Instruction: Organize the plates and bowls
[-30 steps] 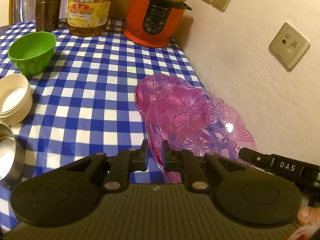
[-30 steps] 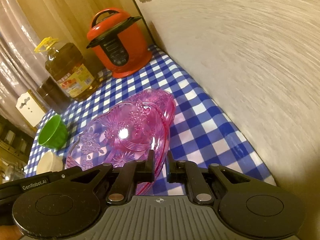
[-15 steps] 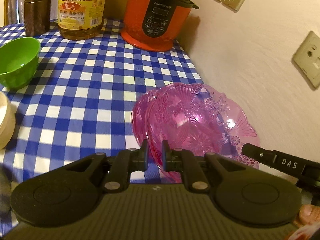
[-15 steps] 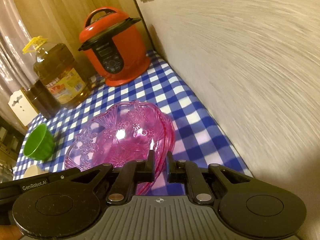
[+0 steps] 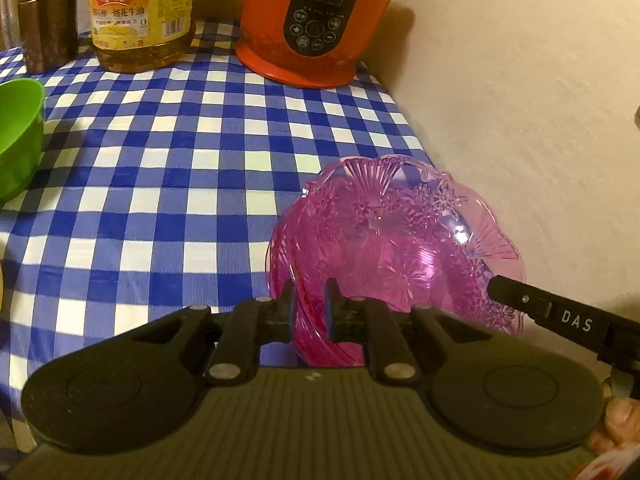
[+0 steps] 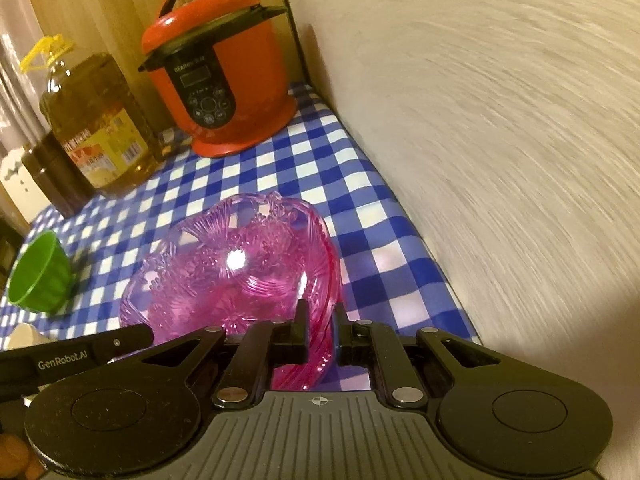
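Both claws are clamping opposite rims of the pink glass plates (image 5: pixel 400 240): left claw (image 5: pixel 310 304), right claw (image 6: pixel 320 320). Only the right view is showing the oil bottle's (image 6: pixel 92 128) yellow cap.

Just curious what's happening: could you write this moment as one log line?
left tool: shut on pink glass dish rim | right tool: shut on opposite rim | dish: carried above checked tablecloth, beside wall | green bowl: untouched

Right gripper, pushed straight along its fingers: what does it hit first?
The right gripper is already shut on the rim of the pink patterned glass dish, so that dish comes first. Beyond it probably lies the blue-and-white checked tablecloth; depth is unclear.
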